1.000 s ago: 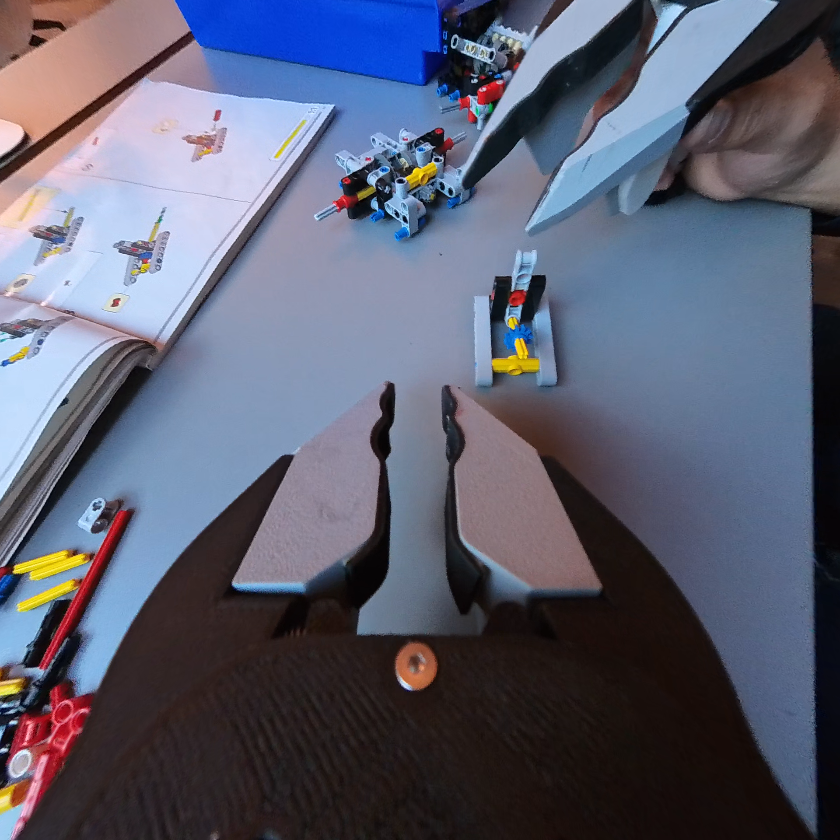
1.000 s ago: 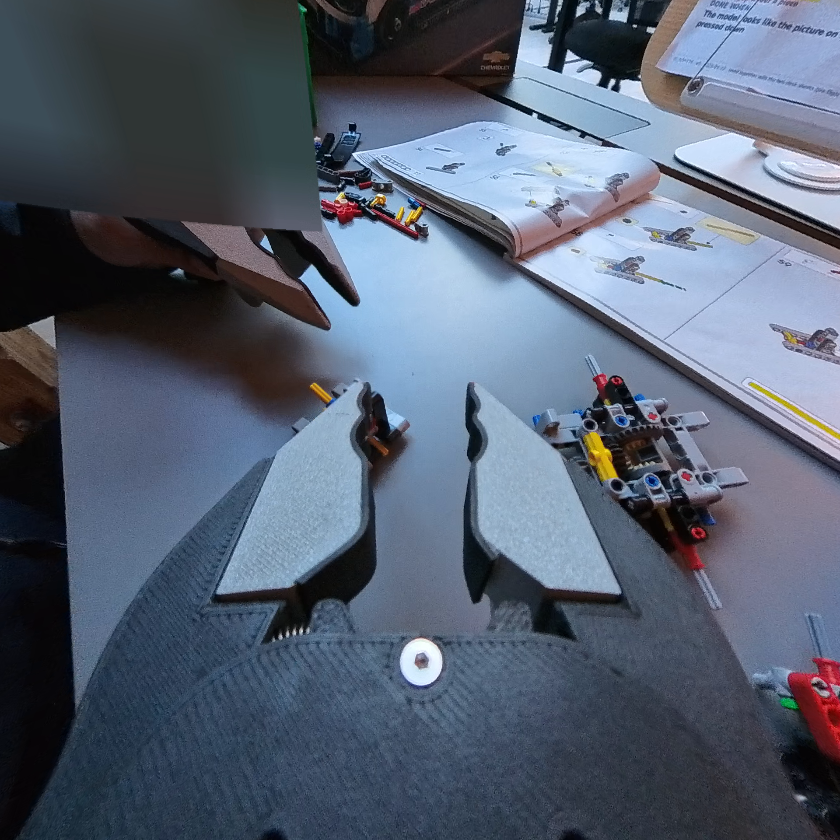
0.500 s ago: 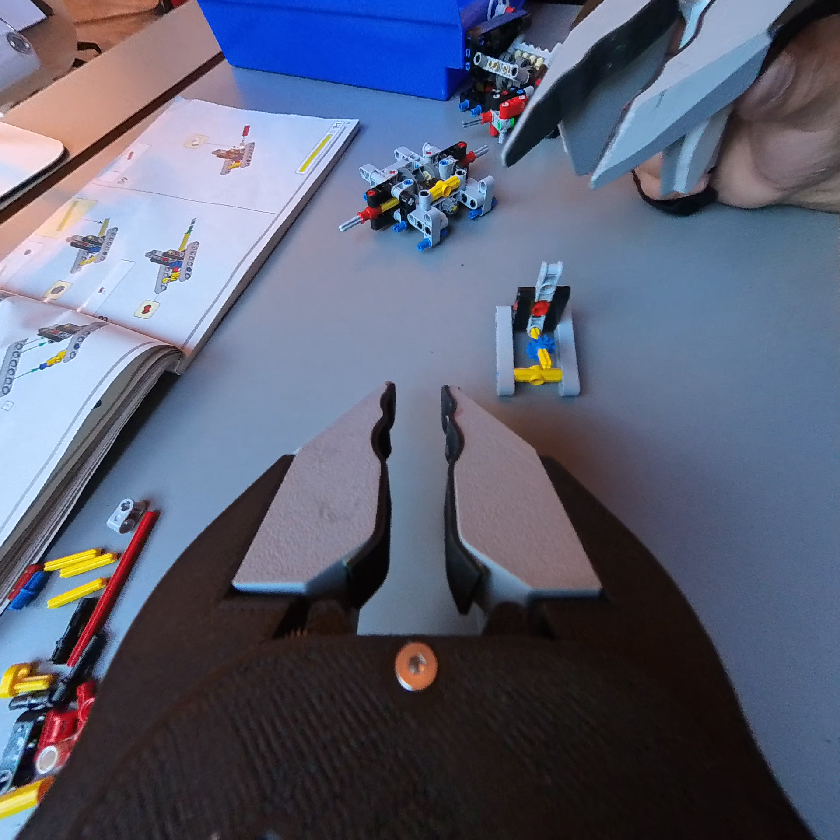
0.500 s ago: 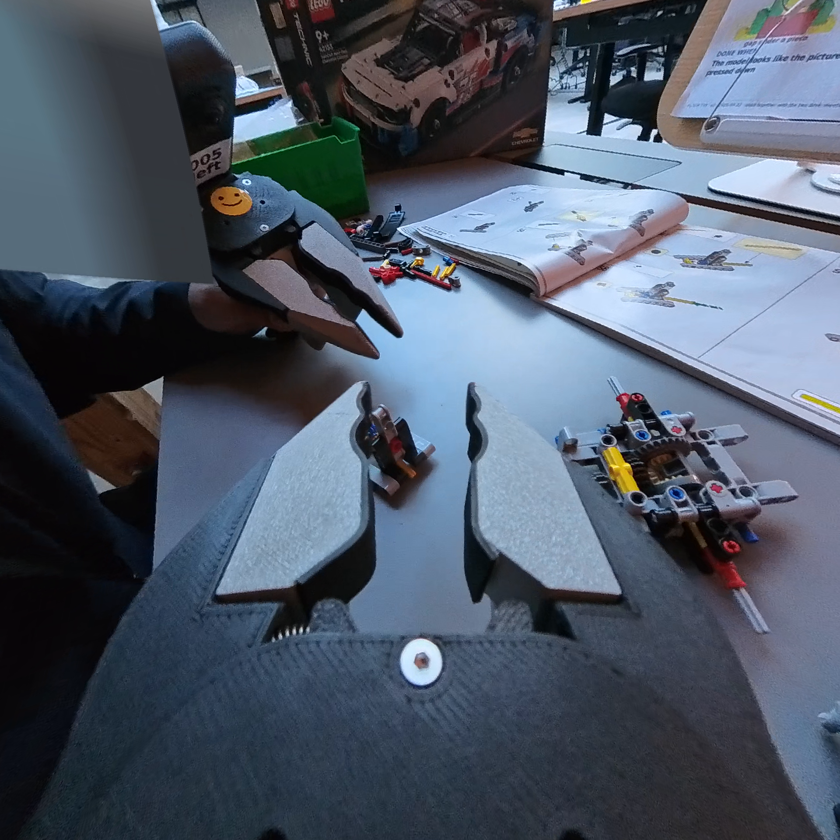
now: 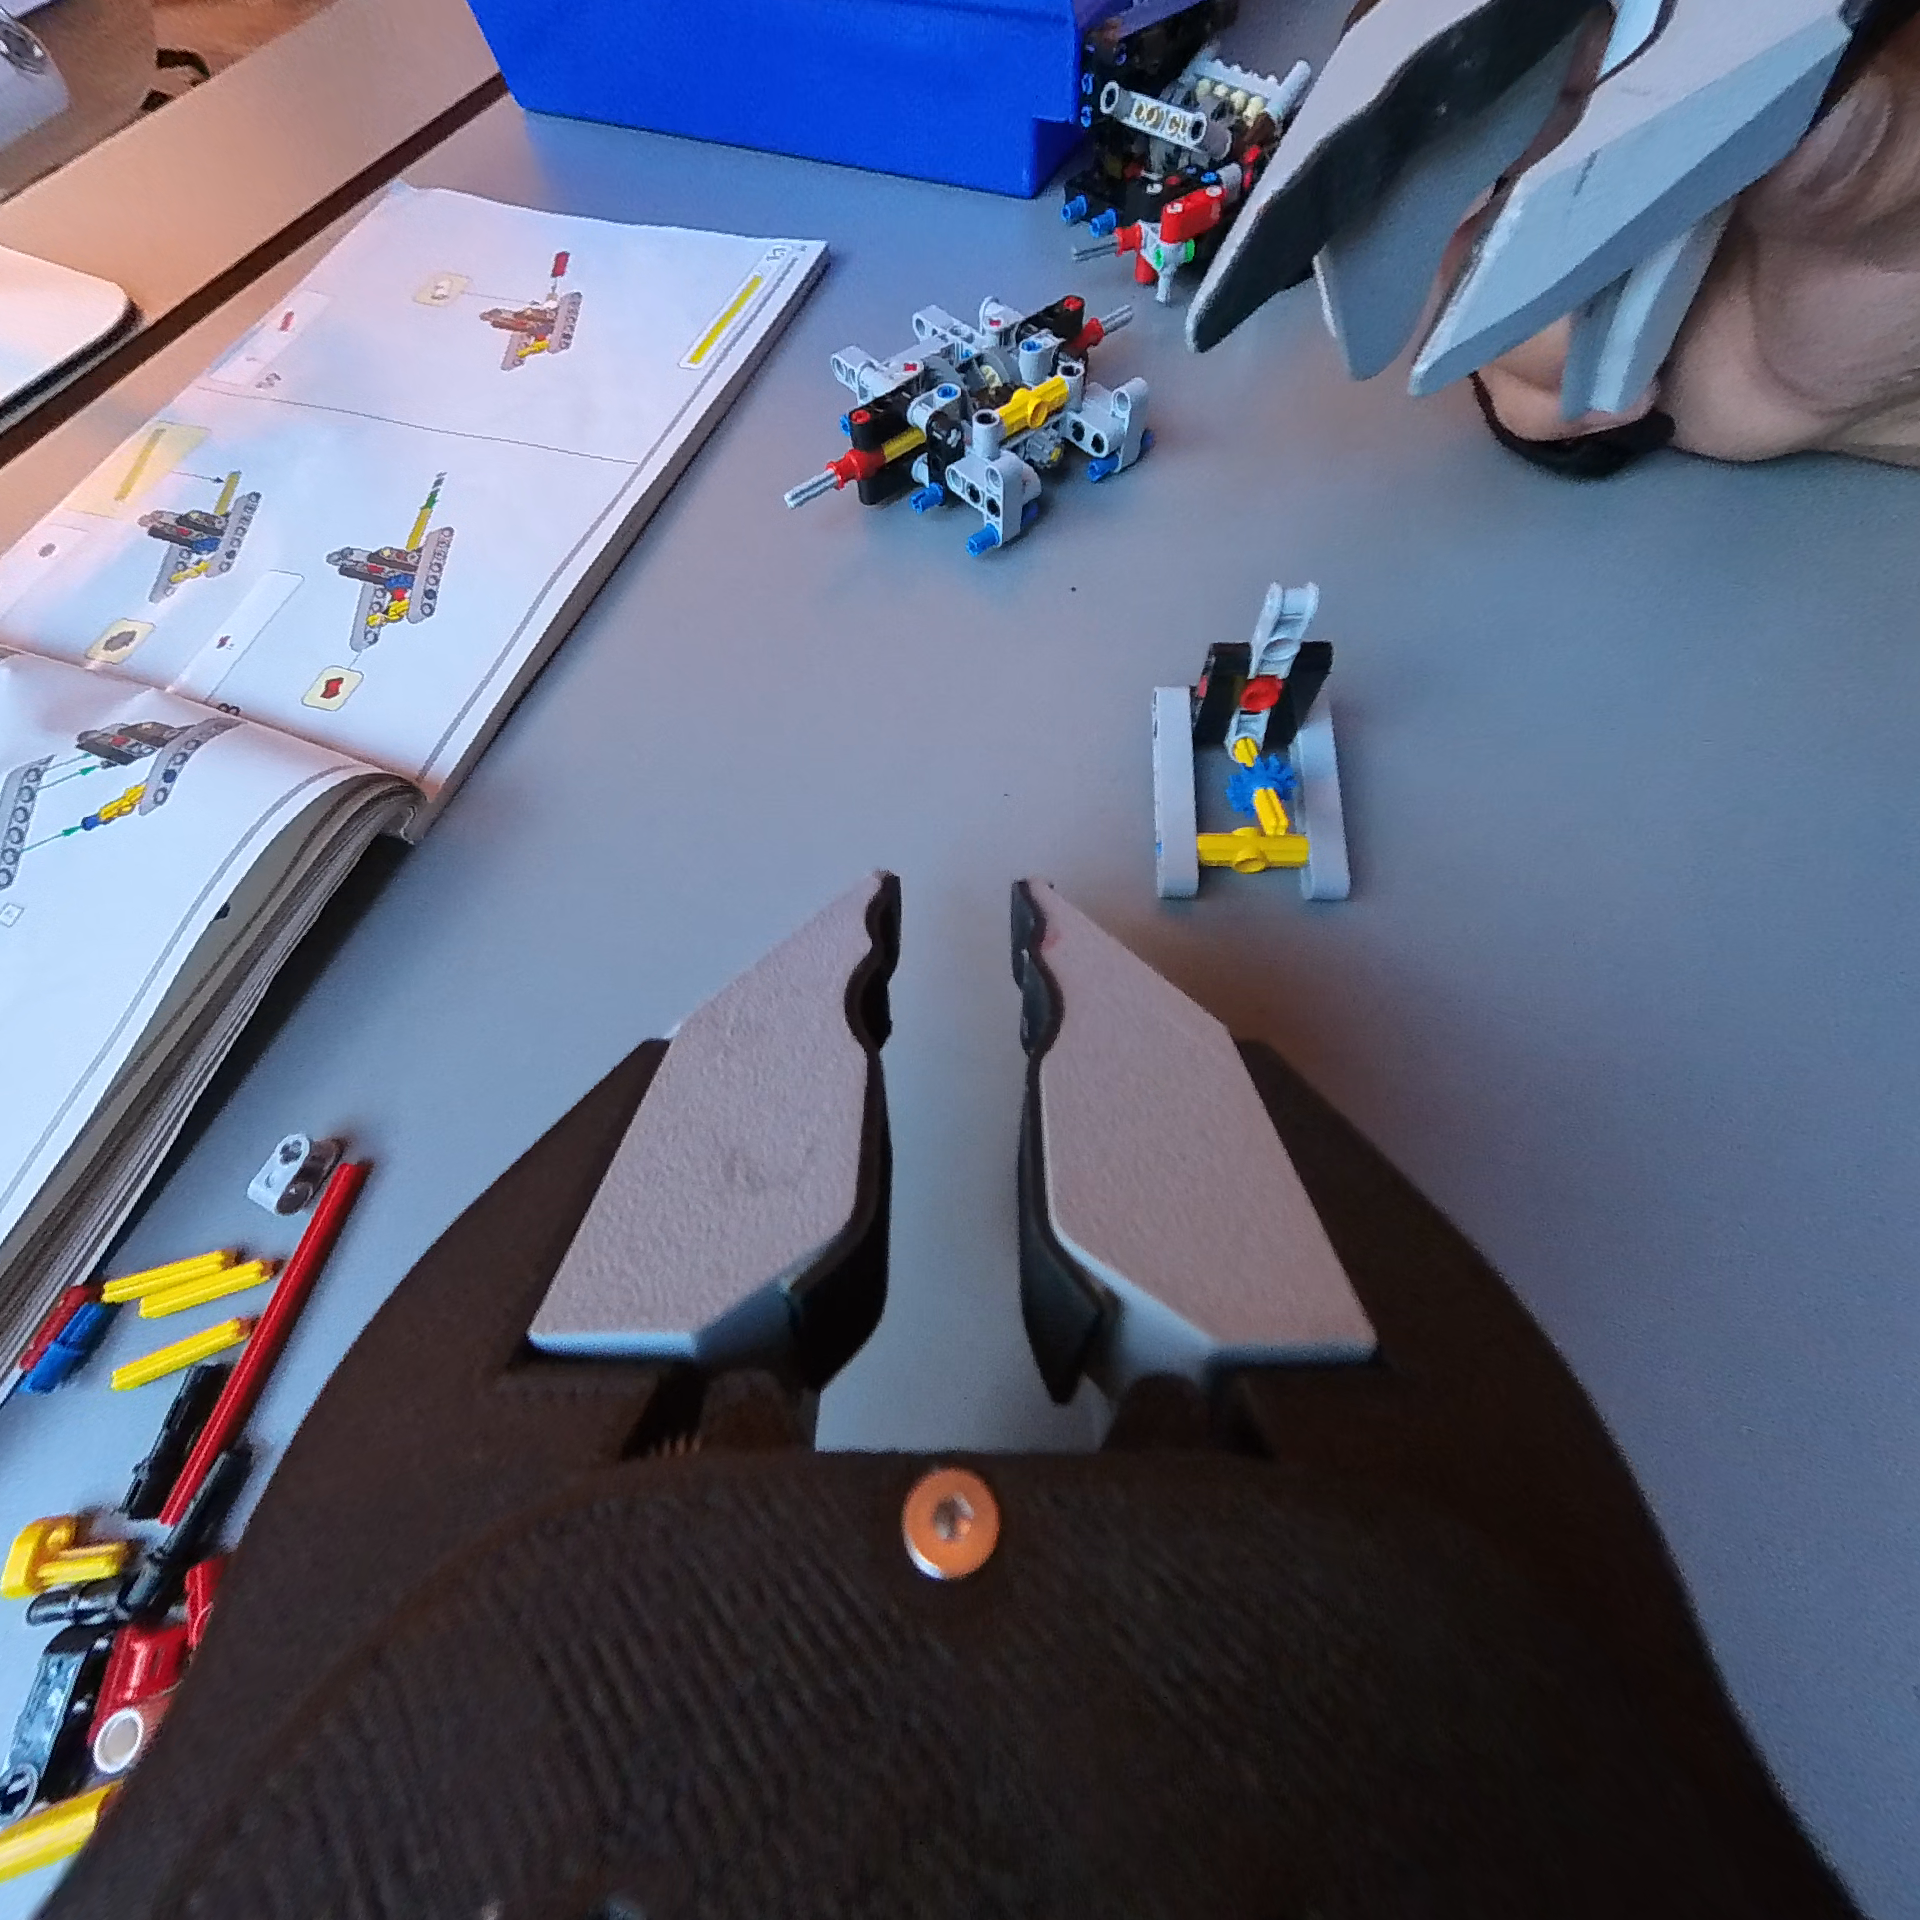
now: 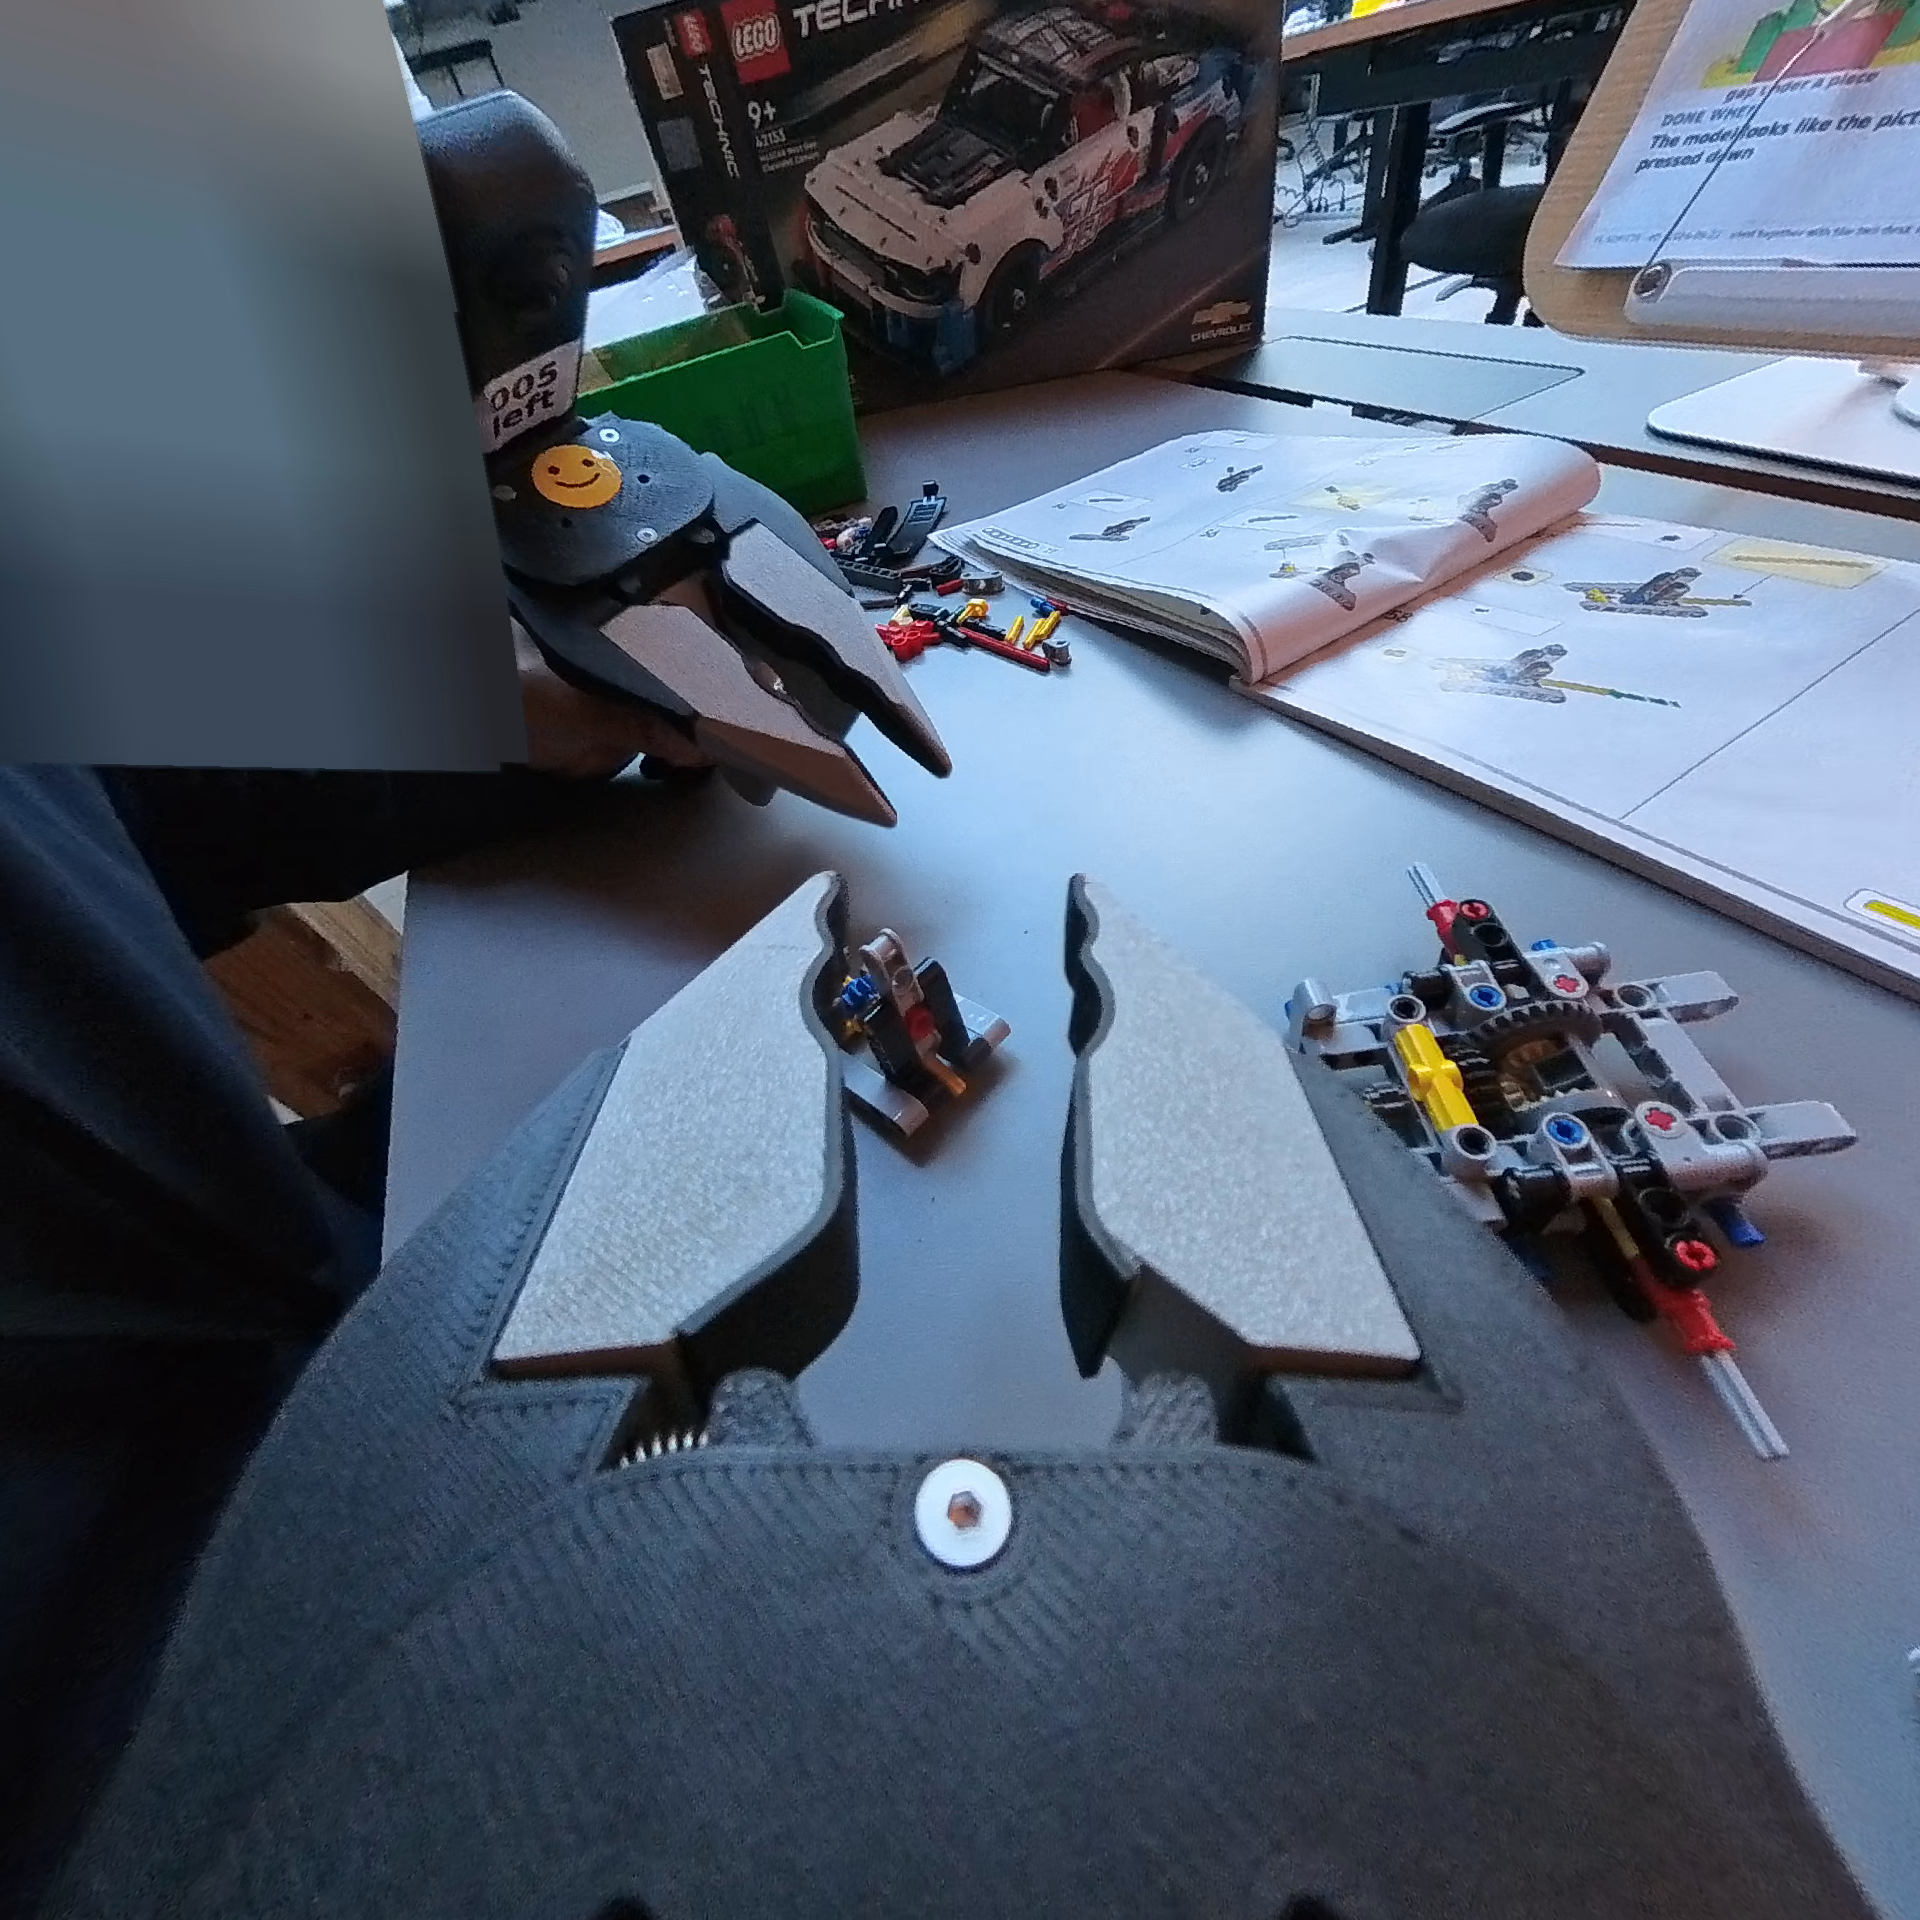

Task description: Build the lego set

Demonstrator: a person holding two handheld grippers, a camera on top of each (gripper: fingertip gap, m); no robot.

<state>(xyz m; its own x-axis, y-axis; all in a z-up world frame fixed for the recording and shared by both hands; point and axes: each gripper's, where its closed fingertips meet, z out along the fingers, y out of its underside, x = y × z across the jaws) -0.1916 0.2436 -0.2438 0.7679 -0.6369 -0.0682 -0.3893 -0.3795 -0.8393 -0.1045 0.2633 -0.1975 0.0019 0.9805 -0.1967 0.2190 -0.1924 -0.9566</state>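
Note:
A small grey, black, yellow and blue brick assembly (image 5: 1252, 769) lies on the grey table (image 5: 1558, 1039), just right of and beyond my left gripper (image 5: 956, 894). The left gripper's jaws stand a little apart with nothing between them. My right gripper (image 6: 951, 894) is open and empty above the table. The small assembly (image 6: 914, 1018) shows between its fingers but lies on the table, untouched. A larger grey and black geared assembly (image 5: 987, 416) lies farther off; in the right wrist view it (image 6: 1538, 1091) lies right of the fingers. Each gripper shows in the other's view, the right (image 5: 1314, 358) and the left (image 6: 912, 792).
An open instruction booklet (image 5: 312, 520) lies left; it also shows in the right wrist view (image 6: 1455, 623). Loose red, yellow and black parts (image 5: 156, 1351) lie near it. A blue bin (image 5: 831, 62) with another built piece (image 5: 1174, 156) beside it, a green bin (image 6: 748, 405) and a toy-car box (image 6: 987, 187) stand at the edges. Across from one pair of fingers to the other is roughly 11 centimetres.
The right gripper has lifted and drawn back from the larger assembly, and its view has tilted up. The left gripper has shifted slightly. Both jaws have kept their gaps; nothing was grasped.

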